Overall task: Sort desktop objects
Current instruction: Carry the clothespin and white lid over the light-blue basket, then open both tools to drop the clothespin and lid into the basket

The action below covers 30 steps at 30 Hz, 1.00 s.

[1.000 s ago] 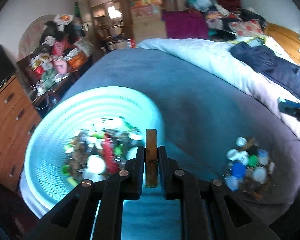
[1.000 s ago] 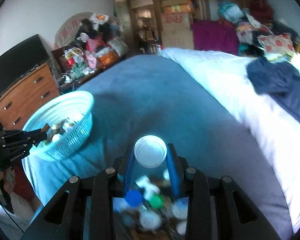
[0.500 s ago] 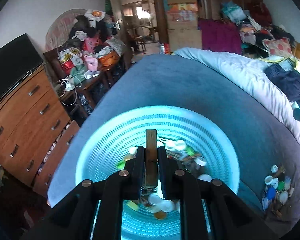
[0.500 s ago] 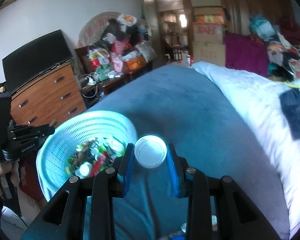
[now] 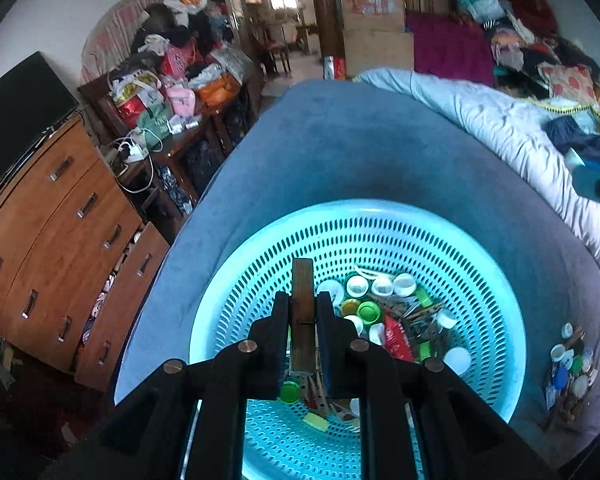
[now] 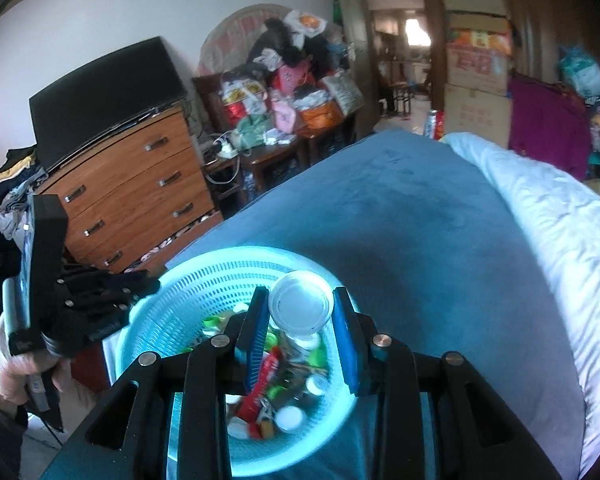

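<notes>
A round turquoise perforated basket (image 5: 496,300) is being shown directly beneath both pairs of fingers, its rim ringing them with open blue blanket (image 5: 360,152) beyond it on the far and right sides. The left gripper (image 5: 302,316) is being held tilted steeply downward over the basket, its fingers pinched narrowly on an upright wooden clothespin (image 5: 302,304). The right gripper (image 6: 300,316) is being held at a shallower downward tilt, its blue pads pressed on a white bottle cap (image 6: 300,305) above the basket's far rim. Caps and clips are lying heaped below the fingers. A small pile of caps (image 5: 568,368) is lying on the blanket, right of the left fingers. A wooden dresser (image 6: 132,196) is standing to the left.
</notes>
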Tool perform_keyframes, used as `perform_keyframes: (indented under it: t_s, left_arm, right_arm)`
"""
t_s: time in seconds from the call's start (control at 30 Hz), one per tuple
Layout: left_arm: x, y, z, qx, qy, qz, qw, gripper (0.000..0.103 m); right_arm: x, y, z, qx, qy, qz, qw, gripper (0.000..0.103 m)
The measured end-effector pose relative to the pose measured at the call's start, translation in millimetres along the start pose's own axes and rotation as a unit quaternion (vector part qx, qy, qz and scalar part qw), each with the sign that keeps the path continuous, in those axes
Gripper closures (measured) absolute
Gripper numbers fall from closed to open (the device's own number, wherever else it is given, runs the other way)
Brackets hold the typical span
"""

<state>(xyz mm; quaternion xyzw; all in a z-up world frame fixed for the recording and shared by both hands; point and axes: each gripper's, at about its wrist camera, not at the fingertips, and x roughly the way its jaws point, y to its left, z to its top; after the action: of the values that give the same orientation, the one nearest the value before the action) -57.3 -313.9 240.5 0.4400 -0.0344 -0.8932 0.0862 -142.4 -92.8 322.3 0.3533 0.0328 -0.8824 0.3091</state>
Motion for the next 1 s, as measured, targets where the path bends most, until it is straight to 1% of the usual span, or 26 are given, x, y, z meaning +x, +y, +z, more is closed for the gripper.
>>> perform_keyframes:
  t_s: [0.13,0.2,0.33,0.43,0.57,0.6,0.63,0.67,0.7,0.73,0.83,0.87,0.9,0.93,0.97,1.0]
  left_arm:
    - [15.9,5.0,3.7,0.002,0.025,-0.01,0.9996,0.089]
    - [24.5,5.4,4.0,0.004,0.039,-0.015,0.9991,0.089]
    - [40.3,2.1,4.6,0.011,0.06,-0.027,0.9978,0.089]
    - [47.8,1.7,7.4,0.015,0.067,-0.029,0.9972,0.089]
    - [51.8,1.1,10.4,0.017,0.069,-0.03,0.997,0.089]
    - [53.4,0.9,11.5,0.019,0.071,-0.03,0.9968,0.087]
    - [55.0,0.5,12.7,0.021,0.074,-0.031,0.9965,0.083]
    - [54.8,-1.2,12.7,0.025,0.073,-0.029,0.9966,0.07]
    - [54.0,-1.7,13.5,0.026,0.07,-0.027,0.9969,0.059]
    - [53.4,-0.4,14.8,0.026,0.068,-0.027,0.997,0.056]
    - [48.6,0.1,16.6,0.021,0.06,-0.025,0.9977,0.053]
    - [46.6,-0.2,17.6,0.021,0.056,-0.022,0.998,0.047]
    - [42.3,-1.0,18.5,0.02,0.049,-0.02,0.9984,0.044]
    - [37.0,-2.0,19.1,0.018,0.04,-0.019,0.9989,0.044]
    - [29.7,-4.2,19.3,0.017,0.028,-0.02,0.9993,0.043]
    - [16.2,-9.6,18.4,0.016,0.007,-0.017,0.9997,0.038]
  right_arm:
    - [23.0,8.6,11.3,-0.004,0.03,0.015,0.999,0.072]
    - [34.2,13.8,12.7,-0.008,0.047,0.023,0.999,0.072]
    - [58.2,14.1,9.9,0.008,0.087,0.042,0.995,0.072]
    - [66.0,16.7,6.9,0.007,0.097,0.043,0.994,0.072]
    - [69.9,18.5,5.2,0.003,0.099,0.042,0.994,0.072]
    - [70.3,19.4,4.7,0.002,0.099,0.042,0.994,0.071]
    - [70.8,20.3,4.3,-0.001,0.1,0.041,0.994,0.069]
    - [70.5,22.0,4.7,-0.003,0.1,0.04,0.994,0.067]
    - [68.3,22.1,3.9,-0.005,0.097,0.039,0.994,0.062]
    - [66.5,22.4,3.5,-0.007,0.094,0.037,0.995,0.058]
    - [63.0,22.2,3.3,-0.006,0.087,0.038,0.995,0.055]
    - [62.5,22.2,3.8,-0.005,0.084,0.036,0.996,0.054]
    - [57.0,20.3,3.0,-0.004,0.076,0.034,0.997,0.049]
    - [51.7,18.9,2.0,-0.002,0.067,0.034,0.997,0.042]
    - [43.8,16.3,0.3,-0.001,0.055,0.034,0.998,0.039]
    - [32.0,12.2,-3.0,-0.002,0.039,0.031,0.999,0.035]
